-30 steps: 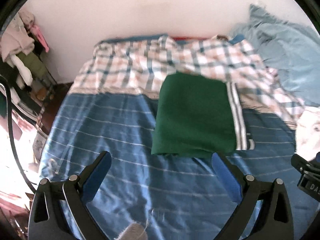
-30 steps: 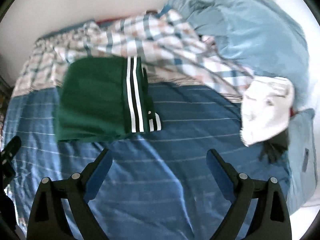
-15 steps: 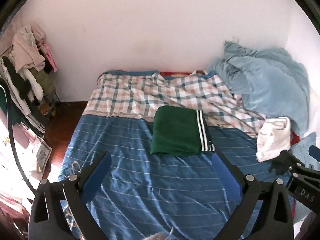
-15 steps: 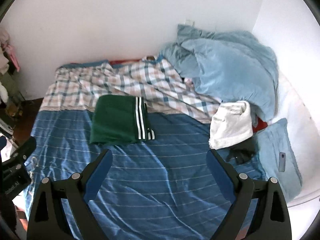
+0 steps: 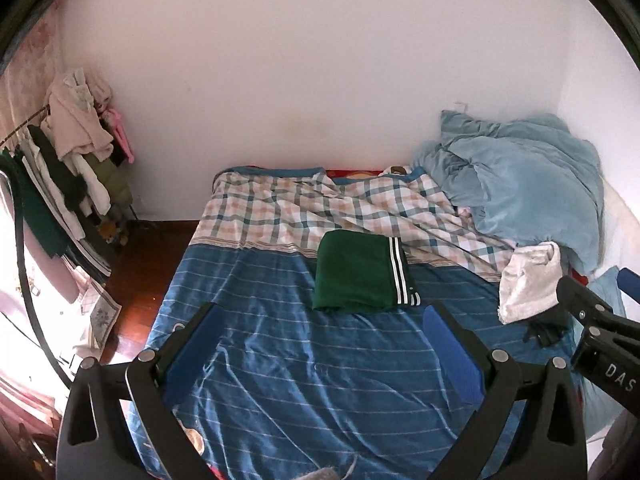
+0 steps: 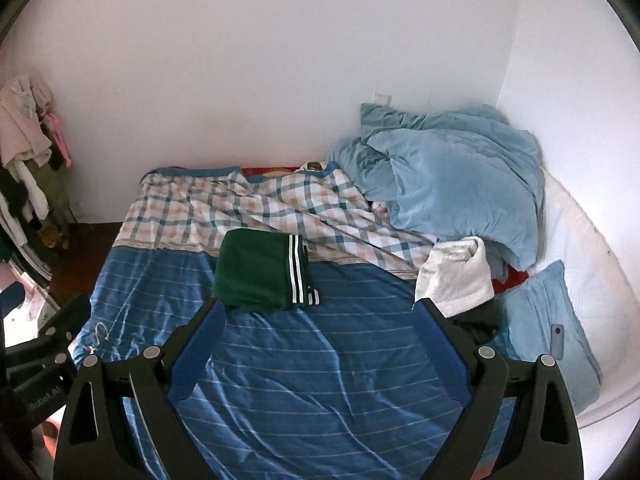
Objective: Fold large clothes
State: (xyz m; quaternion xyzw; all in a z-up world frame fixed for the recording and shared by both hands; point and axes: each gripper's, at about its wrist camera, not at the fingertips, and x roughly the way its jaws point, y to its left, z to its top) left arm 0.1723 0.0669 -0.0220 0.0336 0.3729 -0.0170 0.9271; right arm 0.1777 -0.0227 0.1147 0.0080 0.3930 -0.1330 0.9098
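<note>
A dark green garment with white side stripes (image 5: 360,270) lies folded into a neat rectangle on the blue striped bed sheet (image 5: 304,364), at the edge of the plaid cover. It also shows in the right wrist view (image 6: 260,274). My left gripper (image 5: 324,320) is open and empty, held high above the sheet, well back from the garment. My right gripper (image 6: 316,316) is open and empty too, also high and back from it. The right gripper's body shows at the right edge of the left wrist view (image 5: 600,344).
A plaid cover (image 5: 304,208) and a heap of light blue duvet (image 5: 520,188) lie at the bed's far side. A crumpled white garment (image 6: 456,276) lies on something dark, right. A blue pillow with a phone (image 6: 557,340) is far right. A clothes rack (image 5: 68,160) stands left.
Both grippers have pulled up and back from the folded green garment, so the whole bed and the wall now show. The garment has not moved. Both grippers stayed open.
</note>
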